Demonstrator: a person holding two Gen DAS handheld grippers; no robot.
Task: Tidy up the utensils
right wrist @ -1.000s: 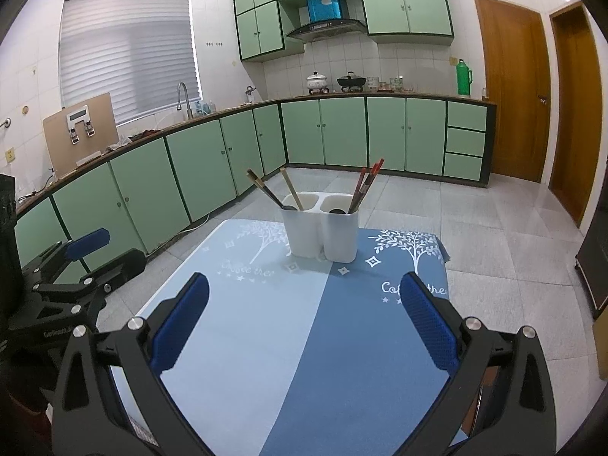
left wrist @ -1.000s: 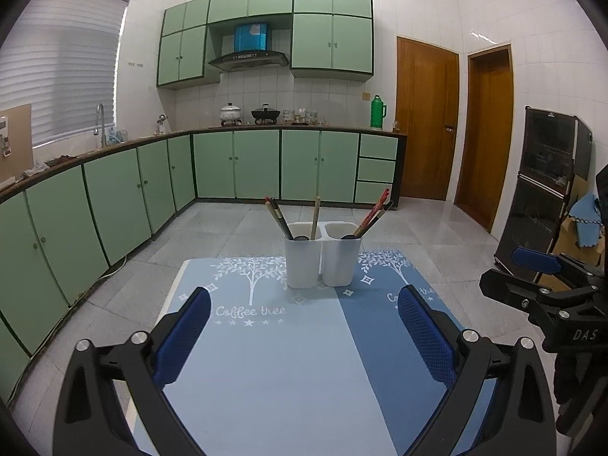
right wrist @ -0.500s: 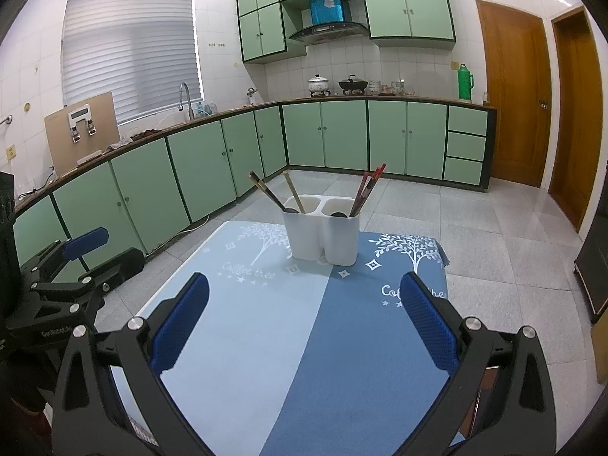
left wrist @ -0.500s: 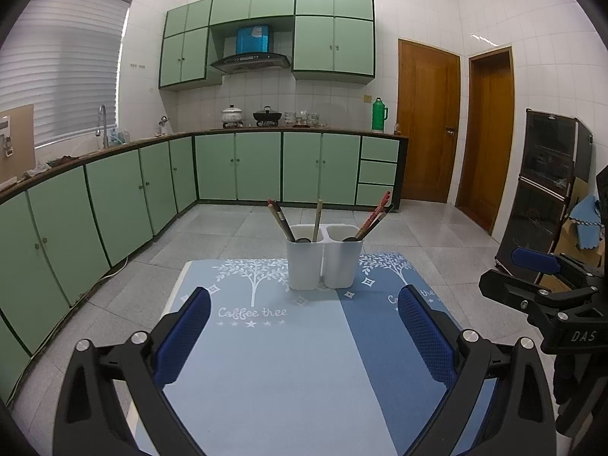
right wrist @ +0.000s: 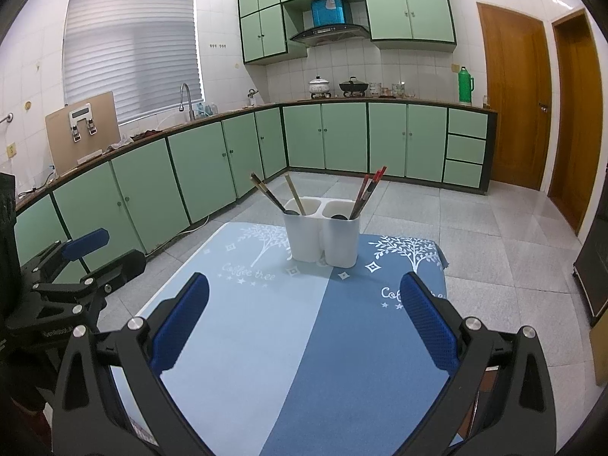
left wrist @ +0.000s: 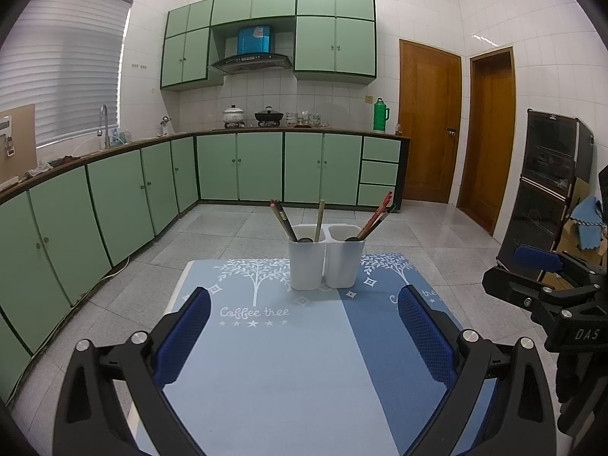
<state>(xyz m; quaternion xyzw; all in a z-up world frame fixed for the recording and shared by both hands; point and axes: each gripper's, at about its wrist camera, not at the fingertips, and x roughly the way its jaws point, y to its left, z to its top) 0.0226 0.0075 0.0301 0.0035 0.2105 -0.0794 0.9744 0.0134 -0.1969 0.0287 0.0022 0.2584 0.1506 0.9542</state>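
Note:
A white two-compartment utensil holder (left wrist: 326, 260) stands upright at the far end of a table covered by a blue cloth (left wrist: 281, 364); it also shows in the right wrist view (right wrist: 322, 236). Dark and wooden sticks (left wrist: 283, 219) lean in its left compartment and reddish chopsticks (left wrist: 376, 214) in its right compartment. My left gripper (left wrist: 304, 336) is open and empty, hovering over the near part of the cloth. My right gripper (right wrist: 304, 325) is open and empty, also well short of the holder. Each gripper shows at the edge of the other's view.
Green kitchen cabinets (left wrist: 114, 197) run along the left and back walls. Two wooden doors (left wrist: 429, 121) stand at the back right. A dark cabinet (left wrist: 547, 190) stands on the floor to the right of the table.
Both grippers have tilted slightly, so the holder sits a little lower in both views. Both stay open and empty.

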